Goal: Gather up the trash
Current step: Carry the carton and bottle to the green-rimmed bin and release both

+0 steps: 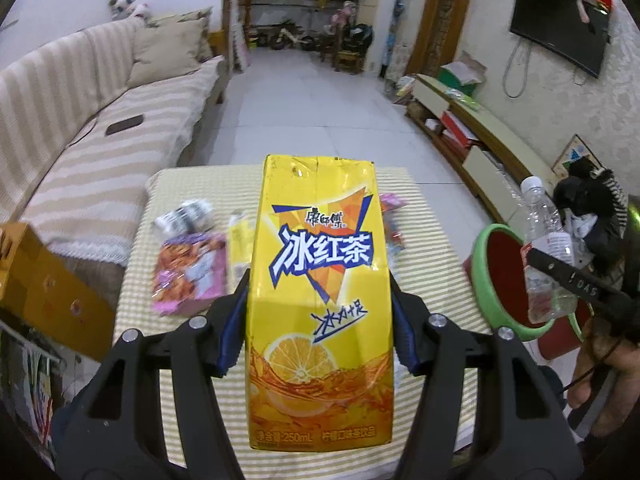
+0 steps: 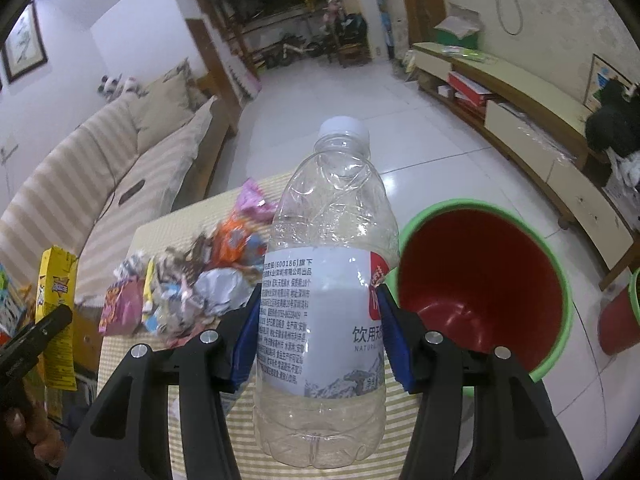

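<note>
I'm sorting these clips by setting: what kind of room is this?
Most likely a home living room: a striped sofa along one wall, a wall-mounted TV above a low cabinet, and a tiled floor.

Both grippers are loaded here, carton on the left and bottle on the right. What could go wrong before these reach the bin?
The right gripper pinches the empty water bottle on its thin label zone; it may buckle and slip. The red bin sits off the table's right edge, so the left gripper would likely have to carry the yellow tea carton across and could collide with the right one.
</note>
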A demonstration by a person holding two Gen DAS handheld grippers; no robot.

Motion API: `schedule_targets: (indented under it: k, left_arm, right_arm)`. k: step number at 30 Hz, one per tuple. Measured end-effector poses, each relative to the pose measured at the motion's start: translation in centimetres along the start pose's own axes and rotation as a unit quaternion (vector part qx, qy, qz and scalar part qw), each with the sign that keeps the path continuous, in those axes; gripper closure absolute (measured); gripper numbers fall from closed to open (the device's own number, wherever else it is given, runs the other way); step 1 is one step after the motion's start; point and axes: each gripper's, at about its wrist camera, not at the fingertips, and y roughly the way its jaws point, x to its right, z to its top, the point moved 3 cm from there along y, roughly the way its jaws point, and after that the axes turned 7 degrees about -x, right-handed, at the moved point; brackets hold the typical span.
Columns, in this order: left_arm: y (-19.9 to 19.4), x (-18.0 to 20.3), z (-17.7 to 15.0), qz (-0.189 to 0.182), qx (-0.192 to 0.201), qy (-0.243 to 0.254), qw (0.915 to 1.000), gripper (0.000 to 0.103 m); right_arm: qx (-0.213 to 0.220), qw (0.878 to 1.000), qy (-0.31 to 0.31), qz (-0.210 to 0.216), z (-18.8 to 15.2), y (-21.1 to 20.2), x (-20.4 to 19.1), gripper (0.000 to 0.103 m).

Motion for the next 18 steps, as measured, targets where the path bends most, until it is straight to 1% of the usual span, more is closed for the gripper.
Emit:
schedule_targets:
  k: [3,7,14,18]
  left_arm:
    - [0.4,2.7,0.7,-0.012,0.003,0.02,0.9997,0.045]
    - [1.3,6.8,1.9,-0.037,0.003,0.05,0.998,0.045]
    - [3.1,14.5,4.4,-0.098,0.002,0.087,0.9913,0.045]
    - [3.9,18.3,5.3,-0.122,-0.002,0.103,0.9871,0.045]
  right_arm:
    - [0.009,1.0,0.011,-0.008,0.6,-0.6,2.2,0.05]
    - [0.018,0.999,0.025,-0.021,1.1,-1.5,5.1,0.05]
    - [0.029,0.997,0.064,-0.044,1.2,-2.5,11.2,0.05]
    - [0.031,0.995,0.085,-0.048,1.4,-2.3,14.1,0.05]
